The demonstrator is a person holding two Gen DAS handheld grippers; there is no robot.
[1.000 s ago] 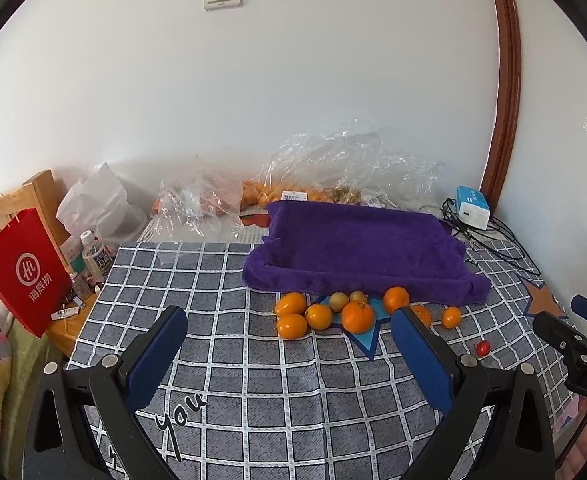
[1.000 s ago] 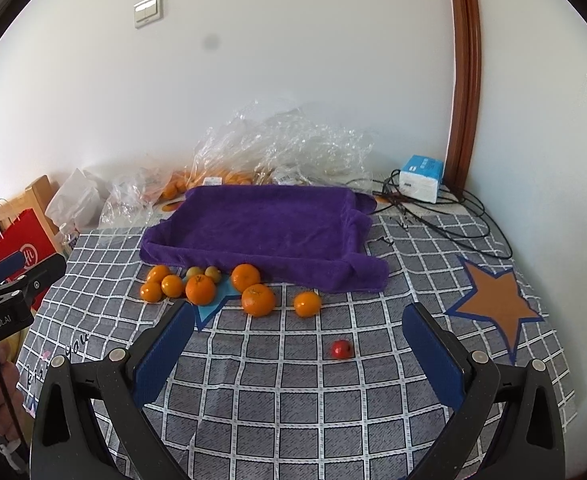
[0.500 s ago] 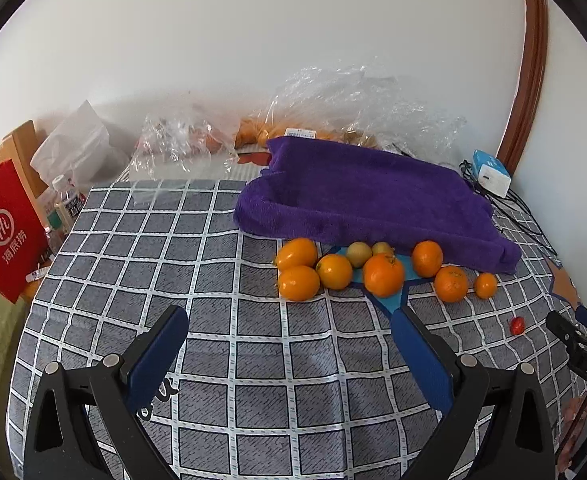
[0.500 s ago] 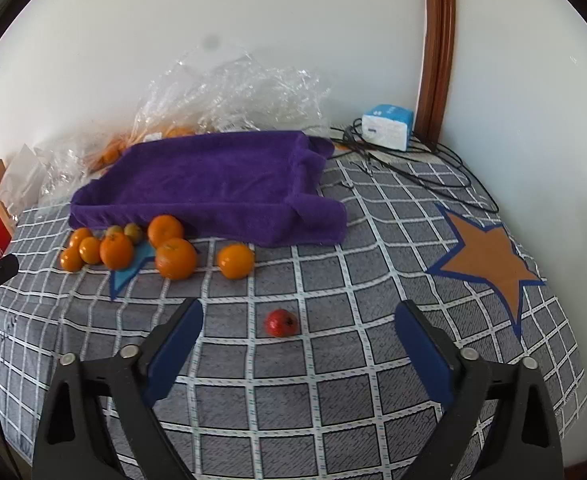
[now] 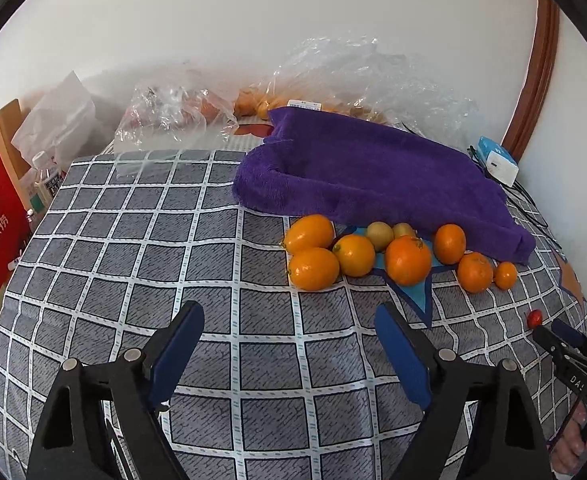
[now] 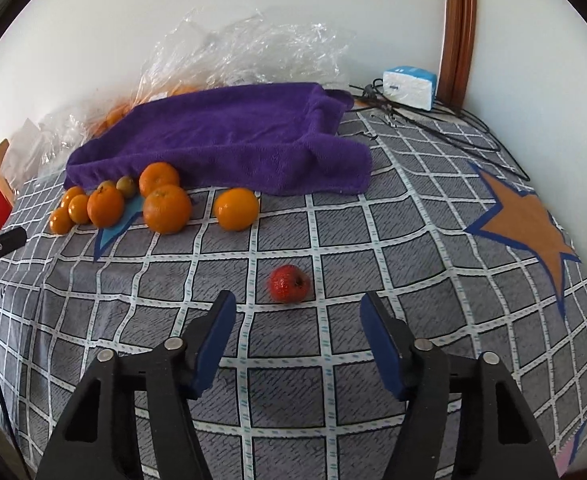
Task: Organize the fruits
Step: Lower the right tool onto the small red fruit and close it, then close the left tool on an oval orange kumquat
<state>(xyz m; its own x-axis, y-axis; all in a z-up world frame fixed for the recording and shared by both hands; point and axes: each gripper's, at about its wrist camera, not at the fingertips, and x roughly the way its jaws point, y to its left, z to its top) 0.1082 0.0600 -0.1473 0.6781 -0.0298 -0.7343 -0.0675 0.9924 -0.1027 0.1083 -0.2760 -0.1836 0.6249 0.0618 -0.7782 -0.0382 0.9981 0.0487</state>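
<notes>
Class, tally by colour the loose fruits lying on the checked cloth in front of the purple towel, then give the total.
Orange fruits: 7
Yellow-green fruits: 2
Red fruit: 1
Total: 10

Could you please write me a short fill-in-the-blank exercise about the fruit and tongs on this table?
1. The small fruit lying alone ahead of the right tongs is ____ in colour.
2. The towel behind the oranges is ____.
3. Both tongs, including the left tongs, are ____ and hold nothing.

Missing words: red; purple; open
</notes>
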